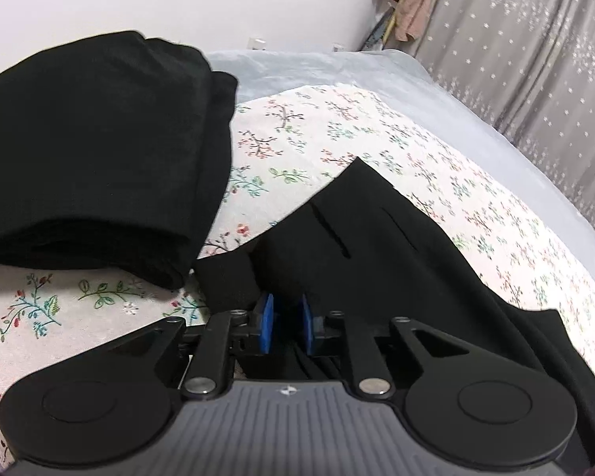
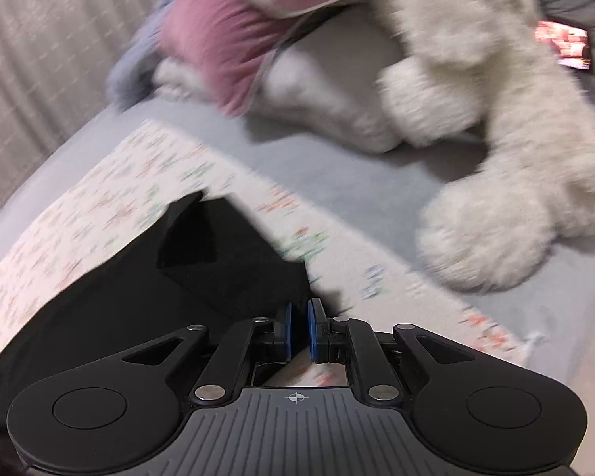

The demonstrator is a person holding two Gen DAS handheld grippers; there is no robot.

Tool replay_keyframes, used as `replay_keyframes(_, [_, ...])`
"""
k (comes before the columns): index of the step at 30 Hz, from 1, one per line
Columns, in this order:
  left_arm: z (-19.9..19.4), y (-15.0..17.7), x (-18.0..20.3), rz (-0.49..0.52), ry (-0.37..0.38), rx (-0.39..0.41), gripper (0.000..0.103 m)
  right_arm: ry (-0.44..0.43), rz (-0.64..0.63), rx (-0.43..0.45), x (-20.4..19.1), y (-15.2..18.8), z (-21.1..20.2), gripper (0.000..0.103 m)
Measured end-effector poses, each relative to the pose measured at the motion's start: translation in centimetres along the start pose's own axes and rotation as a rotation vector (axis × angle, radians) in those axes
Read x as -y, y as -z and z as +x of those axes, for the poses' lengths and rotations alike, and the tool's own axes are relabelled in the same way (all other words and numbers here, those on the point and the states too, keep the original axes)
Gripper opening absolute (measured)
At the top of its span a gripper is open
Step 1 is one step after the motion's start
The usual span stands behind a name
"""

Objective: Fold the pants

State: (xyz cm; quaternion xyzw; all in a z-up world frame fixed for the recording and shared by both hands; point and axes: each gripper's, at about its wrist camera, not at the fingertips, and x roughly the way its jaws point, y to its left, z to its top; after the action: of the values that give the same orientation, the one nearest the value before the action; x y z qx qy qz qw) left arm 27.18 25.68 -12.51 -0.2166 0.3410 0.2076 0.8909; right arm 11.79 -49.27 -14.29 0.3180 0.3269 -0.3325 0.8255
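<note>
Black pants lie on a floral cloth on the bed, with two slit pockets showing. My left gripper is shut on the pants' fabric, which bunches between its blue pads. In the right wrist view the pants spread to the left, with one corner pointing away. My right gripper is nearly closed on the pants' edge; the blue pads show a narrow gap and the view is blurred.
A folded black garment lies on the cloth to the left. A large white plush toy and a pink pillow lie on the grey sheet. Curtains hang beside the bed.
</note>
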Motion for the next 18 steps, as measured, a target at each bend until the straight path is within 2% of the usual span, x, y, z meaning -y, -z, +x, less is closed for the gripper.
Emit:
replay_keyframes(2, [-0.2, -0.2, -0.4, -0.018, 0.004, -0.005, 0.021, 0.05, -0.01, 0.032, -0.1, -0.4, -0.1, 0.012])
replay_keyframes(5, [-1.2, -0.9, -0.7, -0.04, -0.009, 0.034, 0.021, 0.036, -0.11, 0.074, -1.7, -0.9, -0.3, 0.015])
replay_keyframes(7, [-1.9, -1.3, -0.5, -0.027, -0.017, 0.078, 0.026, 0.034, -0.195, 0.091, -3.4, -1.0, -0.1, 0.035])
replay_keyframes(8, [-2.0, -1.5, -0.2, -0.011, -0.017, 0.091, 0.029, 0.034, -0.224, 0.102, -4.1, -1.2, 0.1, 0.039])
replay_keyframes(10, [-1.4, -2.1, 0.7, 0.043, -0.018, 0.099, 0.046, 0.005, -0.288, 0.112, -5.6, -1.6, 0.4, 0.05])
replay_keyframes(11, [-0.9, -2.4, 1.2, 0.073, -0.025, 0.104, 0.054, -0.015, -0.32, 0.114, -6.4, -1.9, 0.7, 0.052])
replay_keyframes(12, [-0.4, -2.7, 1.6, 0.105, -0.04, 0.112, 0.071, -0.033, -0.35, 0.113, -7.1, -2.0, 1.1, 0.057])
replay_keyframes(13, [0.2, -2.9, 1.8, 0.125, -0.051, 0.117, 0.078, -0.039, -0.369, 0.111, -7.7, -2.2, 1.5, 0.061])
replay_keyframes(15, [0.9, -3.2, 1.9, 0.143, -0.04, 0.115, 0.078, -0.039, -0.389, 0.095, -8.5, -2.3, 2.1, 0.062])
replay_keyframes(18, [1.9, -3.1, 1.5, 0.09, 0.065, 0.058, 0.077, -0.07, -0.383, 0.067, -9.1, -2.4, 2.6, 0.062])
